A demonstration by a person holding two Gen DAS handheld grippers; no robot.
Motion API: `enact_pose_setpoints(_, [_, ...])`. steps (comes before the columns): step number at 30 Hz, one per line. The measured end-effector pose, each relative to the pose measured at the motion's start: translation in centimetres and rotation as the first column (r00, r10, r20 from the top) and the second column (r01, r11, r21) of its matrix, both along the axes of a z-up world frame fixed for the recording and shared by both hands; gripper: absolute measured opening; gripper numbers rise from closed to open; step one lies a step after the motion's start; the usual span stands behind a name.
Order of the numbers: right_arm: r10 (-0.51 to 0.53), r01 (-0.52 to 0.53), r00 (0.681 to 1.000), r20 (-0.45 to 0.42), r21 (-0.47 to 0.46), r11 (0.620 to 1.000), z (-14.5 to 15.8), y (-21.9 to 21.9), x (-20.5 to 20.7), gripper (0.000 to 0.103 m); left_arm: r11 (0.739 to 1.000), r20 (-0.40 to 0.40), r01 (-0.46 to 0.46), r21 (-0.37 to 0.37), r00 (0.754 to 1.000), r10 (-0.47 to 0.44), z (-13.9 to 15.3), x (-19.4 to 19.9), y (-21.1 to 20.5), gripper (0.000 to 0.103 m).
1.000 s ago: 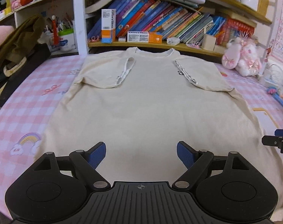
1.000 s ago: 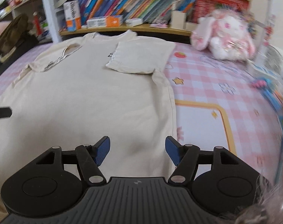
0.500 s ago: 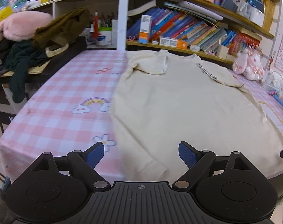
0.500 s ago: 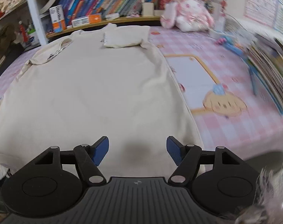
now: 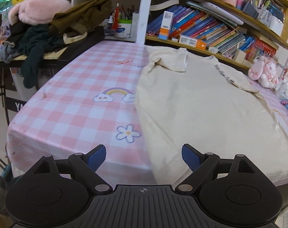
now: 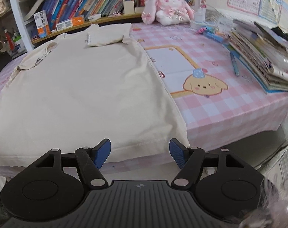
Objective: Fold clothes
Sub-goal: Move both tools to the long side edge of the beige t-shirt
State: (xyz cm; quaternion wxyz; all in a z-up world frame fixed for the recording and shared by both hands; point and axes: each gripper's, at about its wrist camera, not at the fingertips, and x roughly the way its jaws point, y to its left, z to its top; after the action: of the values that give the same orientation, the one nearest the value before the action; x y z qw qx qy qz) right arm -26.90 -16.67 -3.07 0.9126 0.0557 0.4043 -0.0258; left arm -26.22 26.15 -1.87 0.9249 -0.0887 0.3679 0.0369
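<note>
Left hand-held gripper [image 5: 144, 156]: jaws wide, holding nothing, poised over the near left hem corner of the cream T-shirt [image 5: 197, 102]. The shirt lies flat on the pink checked tabletop [image 5: 71, 102], both sleeves turned inward. Right hand-held gripper [image 6: 140, 153]: jaws wide, empty, just short of the right hem. Recommendation: pinch both hem corners level, taking both fabric layers, and keep the edge taut.

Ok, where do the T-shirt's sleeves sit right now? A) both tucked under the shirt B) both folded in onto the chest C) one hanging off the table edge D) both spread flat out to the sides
B: on the cream T-shirt, the left sleeve and the right sleeve each lie folded inward on top of the body.
</note>
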Motion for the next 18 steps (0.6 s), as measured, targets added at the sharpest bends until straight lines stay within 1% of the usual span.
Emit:
enact_pose_setpoints(8, [-0.011,0.011,1.0,-0.019,0.011,1.0,-0.5,-0.5,0.4,0.066,0.999,-0.017,-0.038,0.019,0.999,0.038,-0.3,-0.1,0.5,0.089])
enact_pose_setpoints(13, [-0.019,0.02,0.999,-0.028,0.016,1.0,-0.8,-0.9,0.6,0.066,0.999,-0.019,-0.035,0.037,0.999,0.035,-0.3,0.0,1.0,0.089])
enact_pose_setpoints(17, [-0.043,0.044,0.999,-0.023,0.028,0.999,-0.9,-2.1,0.9,0.065,0.998,-0.012,-0.04,0.042,0.999,0.041,-0.2,-0.1,1.6,0.088])
enact_pose_setpoints(18, [-0.051,0.052,0.998,-0.024,0.034,0.998,-1.0,-2.5,1.0,0.064,0.998,-0.012,-0.046,0.041,0.999,0.046,-0.3,-0.2,1.8,0.084])
